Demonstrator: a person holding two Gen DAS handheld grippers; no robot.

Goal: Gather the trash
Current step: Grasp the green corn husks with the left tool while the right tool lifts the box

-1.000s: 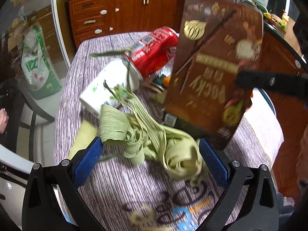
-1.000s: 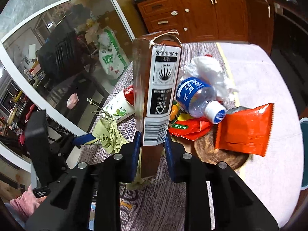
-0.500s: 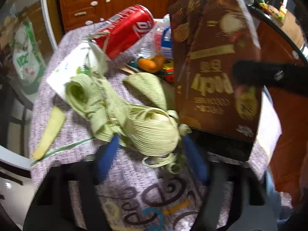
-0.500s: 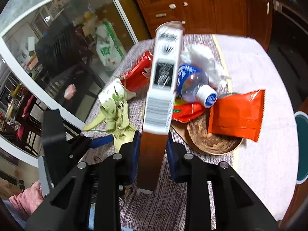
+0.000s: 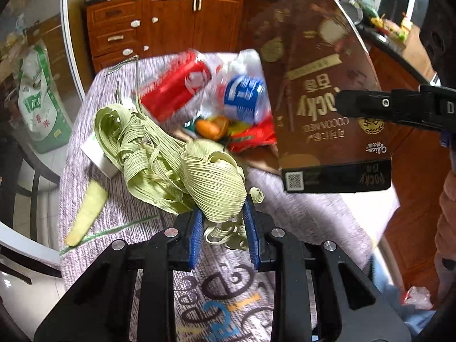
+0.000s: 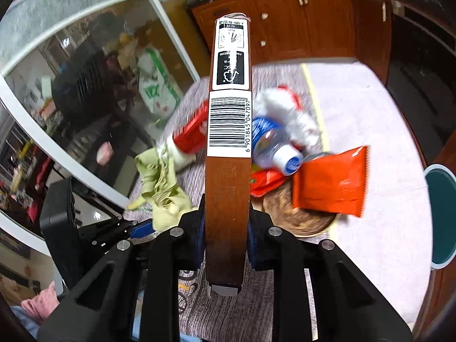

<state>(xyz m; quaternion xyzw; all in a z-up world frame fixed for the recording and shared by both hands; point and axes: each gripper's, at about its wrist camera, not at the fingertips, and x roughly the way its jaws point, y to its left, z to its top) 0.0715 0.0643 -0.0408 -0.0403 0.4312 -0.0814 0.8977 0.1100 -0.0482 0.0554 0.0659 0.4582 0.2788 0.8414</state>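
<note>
Your left gripper (image 5: 223, 229) pinches the bundle of pale green husk strips (image 5: 176, 161) between its blue pads; beyond it lie a red can (image 5: 176, 91) and a blue-labelled bottle (image 5: 245, 99) — blurred; the brown Pocky box (image 5: 322, 91) hangs at right, clamped by your right gripper (image 5: 399, 109).

Red can (image 5: 176, 85) and bottle (image 5: 245, 99) blurred; brown box (image 6: 228, 142) hides table middle

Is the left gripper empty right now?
No, the left gripper has its blue pads closed on the bundle of pale green husks.
</note>
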